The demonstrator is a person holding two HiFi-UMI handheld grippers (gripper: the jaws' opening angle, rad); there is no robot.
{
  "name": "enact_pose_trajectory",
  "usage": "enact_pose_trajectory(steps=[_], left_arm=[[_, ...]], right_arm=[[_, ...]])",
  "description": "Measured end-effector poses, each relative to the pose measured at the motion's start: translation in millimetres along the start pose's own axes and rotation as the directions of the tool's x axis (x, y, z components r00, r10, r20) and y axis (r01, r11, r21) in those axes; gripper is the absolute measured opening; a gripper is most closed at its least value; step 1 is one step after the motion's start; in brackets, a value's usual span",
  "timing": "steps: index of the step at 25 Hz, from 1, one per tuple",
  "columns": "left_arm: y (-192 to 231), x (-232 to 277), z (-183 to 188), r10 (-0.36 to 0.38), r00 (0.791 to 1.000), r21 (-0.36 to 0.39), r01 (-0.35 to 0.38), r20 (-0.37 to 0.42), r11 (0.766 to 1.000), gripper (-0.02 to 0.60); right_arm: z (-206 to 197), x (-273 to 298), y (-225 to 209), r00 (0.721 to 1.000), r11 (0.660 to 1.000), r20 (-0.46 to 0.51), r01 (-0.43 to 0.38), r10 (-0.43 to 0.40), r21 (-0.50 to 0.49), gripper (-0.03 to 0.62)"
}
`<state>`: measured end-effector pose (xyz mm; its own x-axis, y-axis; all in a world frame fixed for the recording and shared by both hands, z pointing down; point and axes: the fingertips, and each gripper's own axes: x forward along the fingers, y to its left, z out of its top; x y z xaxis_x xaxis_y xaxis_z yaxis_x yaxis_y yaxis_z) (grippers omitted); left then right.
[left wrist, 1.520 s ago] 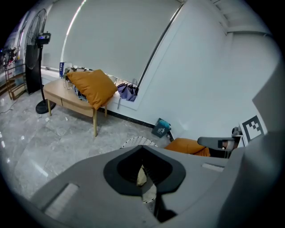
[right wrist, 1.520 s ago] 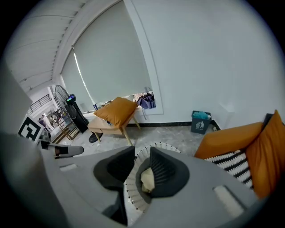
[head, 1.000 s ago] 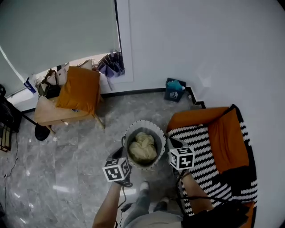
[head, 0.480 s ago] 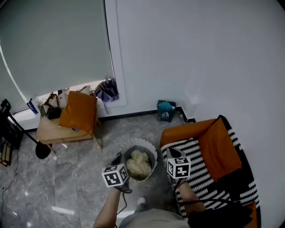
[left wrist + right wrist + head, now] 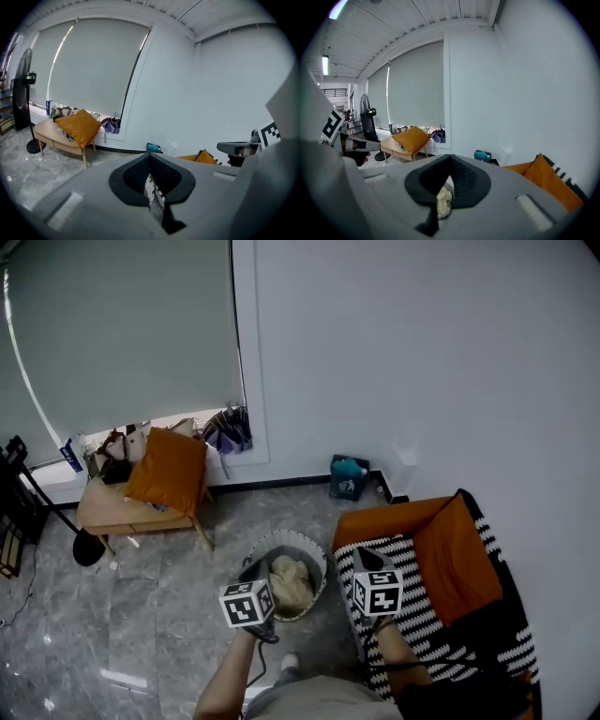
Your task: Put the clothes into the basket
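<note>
On grey floor (image 5: 159, 615), between both grippers: round basket (image 5: 291, 536), black-and-white rim, upright. Cream clothes (image 5: 289, 582) bundled inside basket, below rim. Left gripper (image 5: 251, 570) over basket's left edge; jaws closed tip to tip, nothing clamped. Right gripper (image 5: 366, 555) just right of basket, over striped throw (image 5: 422, 610) on orange armchair (image 5: 455, 554); jaws likewise closed, empty. Clothes show beyond jaws in right gripper view. Orange cushion (image 5: 169, 470) on low wooden counter (image 5: 103, 514) by window, well apart from basket.
</note>
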<state>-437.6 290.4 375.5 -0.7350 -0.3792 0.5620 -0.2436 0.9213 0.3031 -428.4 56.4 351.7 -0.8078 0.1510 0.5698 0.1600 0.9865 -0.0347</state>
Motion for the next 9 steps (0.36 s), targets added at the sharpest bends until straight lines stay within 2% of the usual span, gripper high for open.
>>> enact_pose_trajectory(steps=[9], left_arm=[[-9.4, -6.9, -3.2, -0.001, 1.0, 0.006, 0.001, 0.006, 1.0, -0.005]], right_arm=[[3.0, -11.0, -10.8, 1.0, 0.998, 0.022, 0.01, -0.012, 0.055, 0.003]])
